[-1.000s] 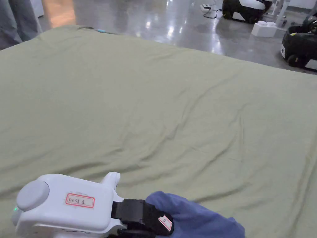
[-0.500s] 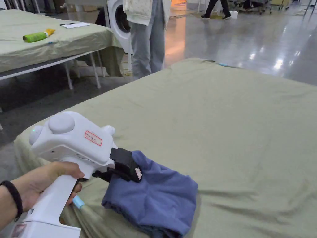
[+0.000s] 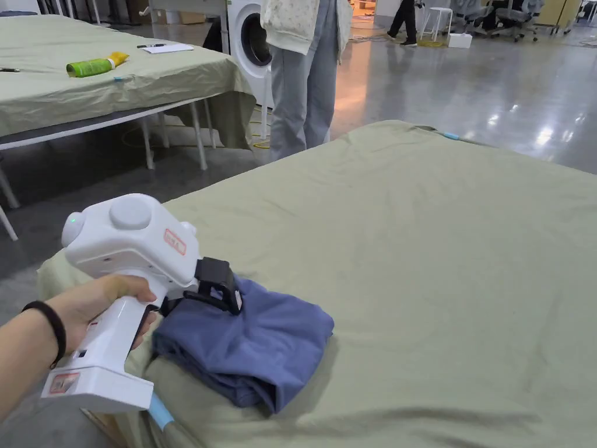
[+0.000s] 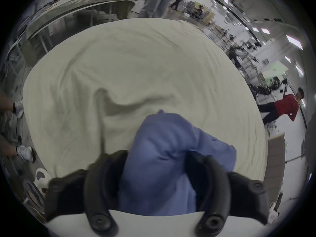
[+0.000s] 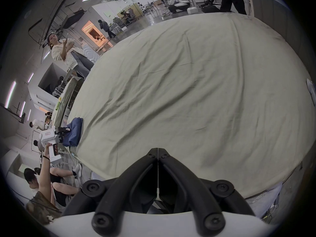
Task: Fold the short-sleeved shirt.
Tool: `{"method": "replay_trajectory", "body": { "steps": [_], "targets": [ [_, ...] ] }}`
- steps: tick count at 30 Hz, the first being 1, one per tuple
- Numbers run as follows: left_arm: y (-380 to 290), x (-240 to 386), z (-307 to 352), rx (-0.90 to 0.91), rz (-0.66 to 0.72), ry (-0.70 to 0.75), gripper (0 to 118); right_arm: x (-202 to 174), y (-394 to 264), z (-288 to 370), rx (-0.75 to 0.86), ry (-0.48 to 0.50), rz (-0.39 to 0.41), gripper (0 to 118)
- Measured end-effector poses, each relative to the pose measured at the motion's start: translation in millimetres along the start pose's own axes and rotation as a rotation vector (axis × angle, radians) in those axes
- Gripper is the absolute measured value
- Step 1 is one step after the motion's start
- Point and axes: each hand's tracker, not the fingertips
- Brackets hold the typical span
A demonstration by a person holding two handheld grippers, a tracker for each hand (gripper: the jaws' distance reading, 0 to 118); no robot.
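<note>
One blue short-sleeved shirt [image 3: 250,344] lies in a folded bundle at the near left corner of the bench [image 3: 437,245], which is covered with an olive-green cloth. The bundle sits right at the bench edge, several layers thick, with its fold line facing the open middle of the bench.

Left tool [image 3: 218,294]: one white handheld unit, gripped by the person's left hand [image 3: 111,303], which wears one dark band at the wrist. In the left gripper view its two black jaws stand either side of a bunched ridge of the shirt [image 4: 164,163], with the fabric filling the gap between them; both jaws press on the cloth, so the tool is pinching the shirt at its near edge.

Right tool [image 5: 158,152]: its two black jaws are pressed together at the tips with nothing between them, above bare bench cloth [image 5: 188,86] and well apart from the shirt [image 5: 75,133]. The left tool [image 5: 59,134] shows at the far left of that view, at the shirt.

Surroundings: one second bench [image 3: 70,99] stands behind at left, carrying one green bottle [image 3: 93,65] and one sheet of paper [image 3: 166,48]. One washing machine [image 3: 250,44] stands beyond it. One person [image 3: 306,76] in grey trousers stands at the far corner of the main bench.
</note>
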Motion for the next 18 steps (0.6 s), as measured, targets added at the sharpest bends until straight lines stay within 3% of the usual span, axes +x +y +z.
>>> {"method": "replay_trajectory", "body": {
  "steps": [3, 4, 5, 7, 9, 13, 16, 18],
  "targets": [
    [-2, -23, 31, 0.039, 0.088, -0.06, 87, -4, 1, -1, -0.02, 0.005, 0.035, 2],
    [-2, -28, 48, 0.077, 0.11, -0.048, 83, -5, 1, -2, -0.022, 0.008, 0.043, 2],
    [-6, -31, 73, 0.151, 0.113, -0.04, 71, -2, 2, -2, -0.024, 0.013, 0.051, 2],
    [-21, -27, 114, 0.273, 0.057, -0.073, 65, -1, 3, -3, -0.018, 0.025, 0.063, 2],
    [-45, -10, 151, 0.346, 0.019, -0.135, 10, 6, 3, -6, -0.007, 0.032, 0.064, 2],
    [-114, 57, 185, 0.515, -0.065, -0.445, 5, 16, 2, -6, 0.072, -0.015, 0.089, 2],
    [-167, 149, 201, 0.739, -0.33, -0.434, 5, 24, 8, 8, 0.184, -0.012, 0.11, 2],
    [-213, 214, 213, 1.021, -0.558, -0.359, 5, 28, 12, 28, 0.315, -0.024, 0.135, 2]
  ]
}}
